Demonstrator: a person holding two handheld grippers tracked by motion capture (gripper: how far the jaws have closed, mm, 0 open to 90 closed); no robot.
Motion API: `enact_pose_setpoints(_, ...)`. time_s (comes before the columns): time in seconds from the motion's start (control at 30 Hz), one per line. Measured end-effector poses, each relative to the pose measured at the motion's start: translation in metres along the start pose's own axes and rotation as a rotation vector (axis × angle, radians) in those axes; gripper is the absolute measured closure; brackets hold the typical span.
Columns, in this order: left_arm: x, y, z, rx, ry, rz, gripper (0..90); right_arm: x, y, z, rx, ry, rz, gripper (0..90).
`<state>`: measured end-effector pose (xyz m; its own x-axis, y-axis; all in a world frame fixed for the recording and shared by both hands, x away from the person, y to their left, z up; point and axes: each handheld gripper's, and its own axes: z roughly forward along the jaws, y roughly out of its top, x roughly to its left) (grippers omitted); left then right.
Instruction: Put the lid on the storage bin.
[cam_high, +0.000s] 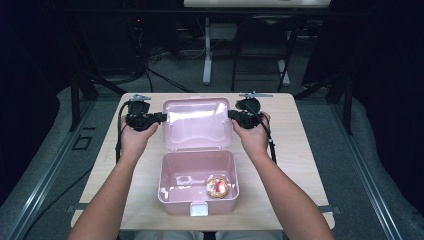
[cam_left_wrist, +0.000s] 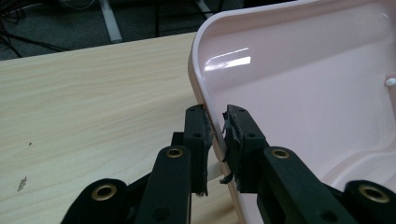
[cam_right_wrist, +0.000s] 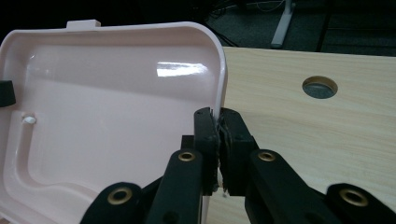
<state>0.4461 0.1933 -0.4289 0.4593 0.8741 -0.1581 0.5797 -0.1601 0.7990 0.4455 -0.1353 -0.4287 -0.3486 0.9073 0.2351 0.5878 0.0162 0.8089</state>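
With our right tongs (cam_right_wrist: 218, 135) clamped on the lid (cam_high: 195, 122) edge, we close the left tongs (cam_left_wrist: 215, 140), whose jaws straddle the opposite edge without pinching yet, before swinging evenly.

Dim room, grey floor (cam_high: 45, 165), pale wooden table (cam_high: 300, 150), white desk leg (cam_high: 207, 50) behind.

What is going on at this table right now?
A person holds a gripper in each hand at the two sides of the open lid of a pink lunch box on a wooden table. The right gripper is clamped on the lid's edge. The left gripper straddles the opposite edge with a small gap showing at its pads. The lid stands open, and a small round item lies inside the box.
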Motion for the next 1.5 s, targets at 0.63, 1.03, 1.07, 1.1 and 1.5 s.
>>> enact_pose_setpoints(0.63, -0.009, 0.01, -0.012, -0.072, 0.002, 0.013, 82.6, 0.004, 0.0, -0.018, -0.068, -0.01, -0.033, 85.8)
enact_pose_setpoints(1.03, -0.014, 0.01, -0.025, -0.103, -0.011, 0.037, 83.7, 0.007, 0.0, -0.033, -0.095, -0.003, -0.053, 85.9)
enact_pose_setpoints(1.07, -0.015, 0.01, -0.027, -0.106, -0.012, 0.042, 83.7, 0.007, 0.0, -0.034, -0.096, -0.004, -0.055, 85.9)
enact_pose_setpoints(1.1, -0.015, 0.01, -0.028, -0.108, -0.014, 0.045, 83.7, 0.008, -0.001, -0.035, -0.099, -0.003, -0.058, 85.9)
enact_pose_setpoints(1.5, -0.021, 0.008, -0.041, -0.129, -0.023, 0.066, 84.1, 0.012, -0.001, -0.047, -0.106, 0.003, -0.076, 85.8)
